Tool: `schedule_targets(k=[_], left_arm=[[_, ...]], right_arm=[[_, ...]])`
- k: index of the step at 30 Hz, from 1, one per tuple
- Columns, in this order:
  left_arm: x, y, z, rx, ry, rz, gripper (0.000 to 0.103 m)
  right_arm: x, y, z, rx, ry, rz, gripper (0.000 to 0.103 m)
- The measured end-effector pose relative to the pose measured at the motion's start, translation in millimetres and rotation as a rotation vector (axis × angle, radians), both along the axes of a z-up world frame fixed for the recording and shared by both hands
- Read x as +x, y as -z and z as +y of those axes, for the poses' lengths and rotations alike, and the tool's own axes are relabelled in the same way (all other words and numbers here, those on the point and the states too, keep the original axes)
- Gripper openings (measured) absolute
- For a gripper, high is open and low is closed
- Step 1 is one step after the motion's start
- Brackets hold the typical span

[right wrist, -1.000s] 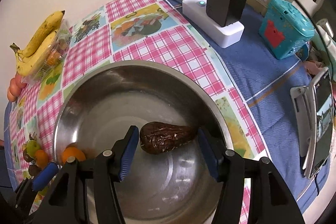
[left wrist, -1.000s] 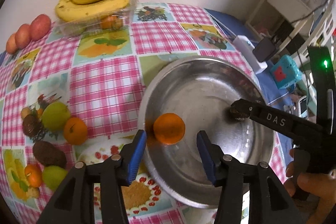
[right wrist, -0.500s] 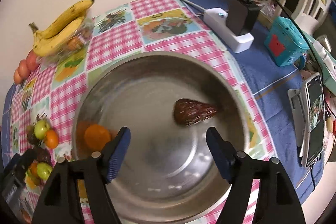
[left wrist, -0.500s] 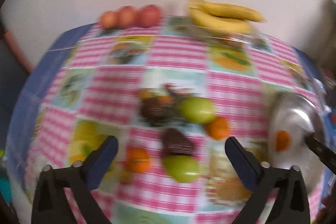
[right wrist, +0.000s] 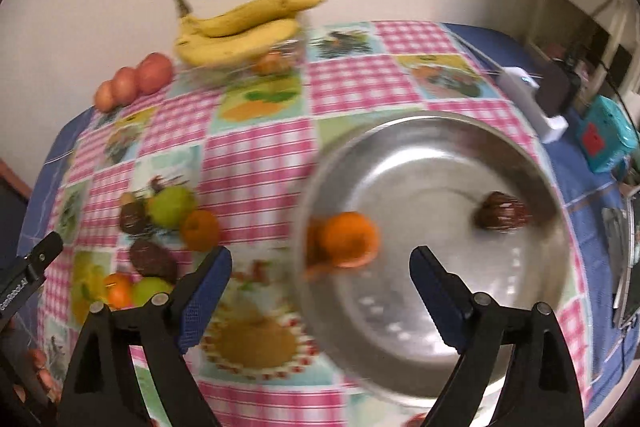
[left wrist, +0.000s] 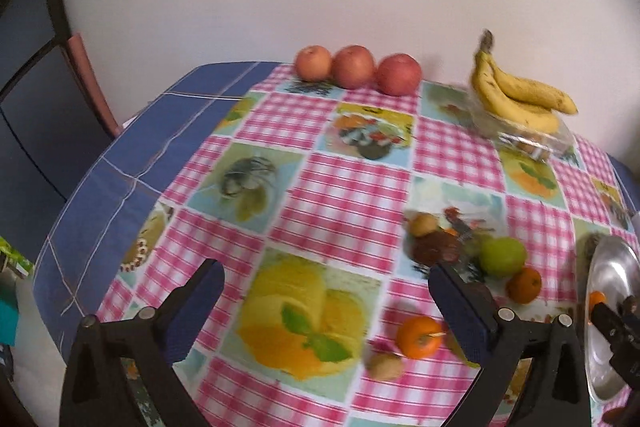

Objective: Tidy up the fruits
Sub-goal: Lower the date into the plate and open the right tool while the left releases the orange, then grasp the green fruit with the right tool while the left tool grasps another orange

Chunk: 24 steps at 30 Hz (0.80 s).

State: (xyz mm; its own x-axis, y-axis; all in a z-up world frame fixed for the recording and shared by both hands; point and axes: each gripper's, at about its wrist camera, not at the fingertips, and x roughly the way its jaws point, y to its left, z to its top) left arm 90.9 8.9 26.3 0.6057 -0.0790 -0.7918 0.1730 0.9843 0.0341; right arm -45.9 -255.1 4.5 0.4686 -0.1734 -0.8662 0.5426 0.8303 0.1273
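Orange [right wrist: 349, 237] between open hand-held gripper [right wrist: 320, 279] fingers

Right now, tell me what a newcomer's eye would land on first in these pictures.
The big steel bowl on the right side of the checked tablecloth, with an orange and a dark brown fruit lying apart inside it. Next, the yellow bananas by the back wall, with three red apples in a row to their left. Both grippers are empty, the right gripper with jaws opening over the bowl's near rim.
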Motion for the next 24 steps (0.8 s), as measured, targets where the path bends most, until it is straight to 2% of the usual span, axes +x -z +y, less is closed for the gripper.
schedule_targets(k=[5, 9, 14, 18, 20, 24], left_arm=[[12.2, -3.0, 27.9, -0.045, -0.052, 0.001, 0.103], [18.9, -5.2, 46.8, -0.130, -0.043, 0.024, 0.103], [26.4, 1.1, 60.6, -0.196, -0.083, 0.096, 0.103], [28.9, 11.6, 58.1, -0.260, -0.069, 0.170, 0.102], [29.1, 18.2, 50.0, -0.288, -0.037, 0.210, 0.101], [29.5, 33.5, 32.6, -0.284, 0.005, 0.274, 0.096]], right_arm=[[16.0, 1.4, 25.1, 0.057, -0.058, -0.031, 0.091], [28.6, -0.7, 44.4, 0.088, -0.107, -0.051, 0.091], [40.9, 1.3, 66.6, 0.090, -0.168, -0.049, 0.091], [48.2, 8.8, 80.5, 0.092, -0.209, -0.019, 0.088], [50.5, 13.8, 86.5, 0.101, -0.229, -0.003, 0.082], [54.4, 26.8, 92.9, 0.145, -0.246, 0.030, 0.080]])
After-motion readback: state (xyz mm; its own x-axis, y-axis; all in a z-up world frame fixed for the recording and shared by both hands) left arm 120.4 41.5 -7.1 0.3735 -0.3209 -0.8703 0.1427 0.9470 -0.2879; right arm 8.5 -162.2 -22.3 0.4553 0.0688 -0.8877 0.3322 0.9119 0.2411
